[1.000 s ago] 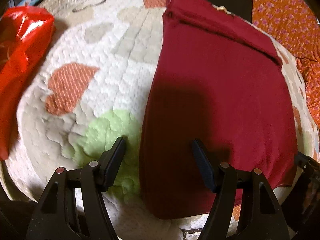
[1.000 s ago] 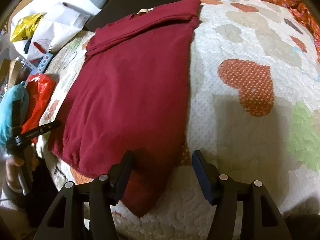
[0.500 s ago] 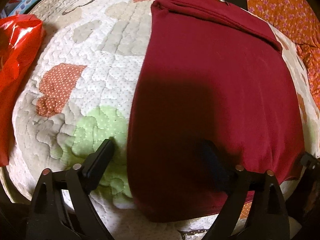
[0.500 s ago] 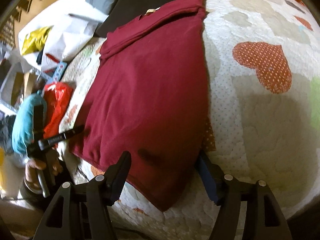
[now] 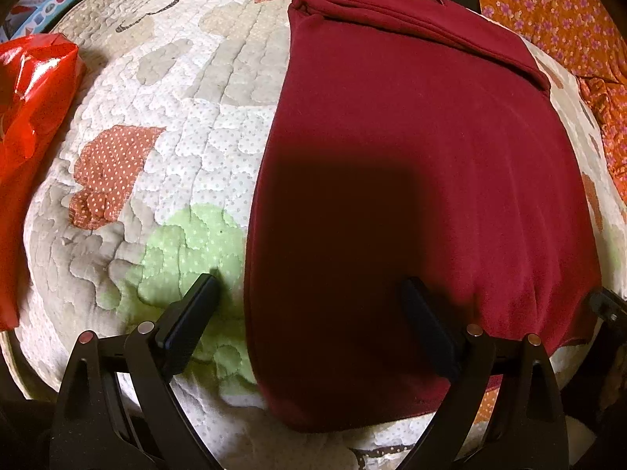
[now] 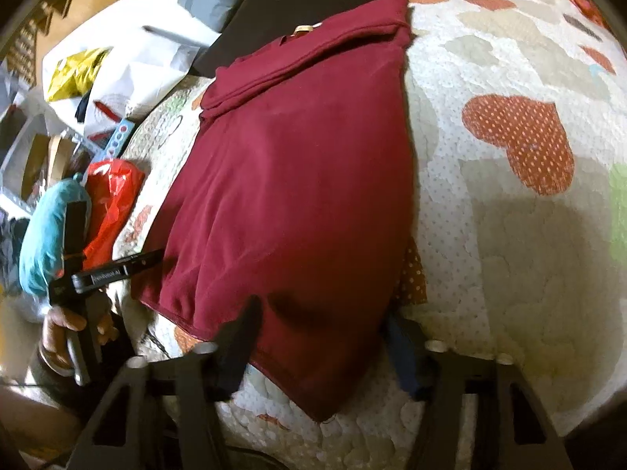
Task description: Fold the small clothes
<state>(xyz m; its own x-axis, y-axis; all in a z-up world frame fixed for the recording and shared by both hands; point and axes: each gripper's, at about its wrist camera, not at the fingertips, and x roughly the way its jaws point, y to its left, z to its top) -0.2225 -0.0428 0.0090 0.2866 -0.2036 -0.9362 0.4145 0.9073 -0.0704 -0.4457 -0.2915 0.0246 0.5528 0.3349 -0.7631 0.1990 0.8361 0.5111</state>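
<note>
Maroon shirt (image 5: 411, 196) lies flat on the quilt (image 5: 176, 137), both hand-held grippers (image 5: 309, 313) (image 6: 321, 337) spread wide, grasping nothing.

The maroon shirt (image 5: 411, 180) is a soft, matt knit cloth with a fine, even surface and stitched hems. Under it the quilt (image 5: 188, 137) is puckered, stitched cotton, rough with ridges, its patches dotted. The red bag (image 5: 31, 117) is glossy, crinkled plastic that catches the light. The orange floral fabric (image 5: 568, 31) looks thin and matt. Both grippers, left gripper (image 5: 309, 313) and right gripper (image 6: 321, 337), are matt black plastic with small shiny metal pins.
</note>
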